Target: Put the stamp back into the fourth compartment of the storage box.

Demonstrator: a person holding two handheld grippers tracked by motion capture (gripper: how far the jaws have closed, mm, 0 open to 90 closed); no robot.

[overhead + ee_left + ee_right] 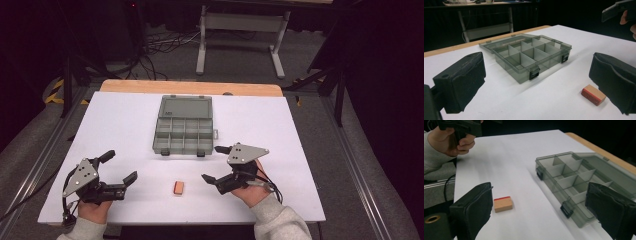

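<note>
Both claws sit low over the white desk [125, 125] with jaws spread wide and nothing in them, the left claw [121, 166] and the right claw [216, 163] well apart. A small wooden block [178, 187] with a red edge lies on the desk between them. Beyond both claws an open grey compartment box [183, 135] rests, its lid folded back.

Bright even light on the table [125, 125]; dark surroundings; soft shadows; slightly grainy.

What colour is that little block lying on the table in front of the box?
The block is pale wood with a red face along one side, clearest in the right gripper view.
</note>
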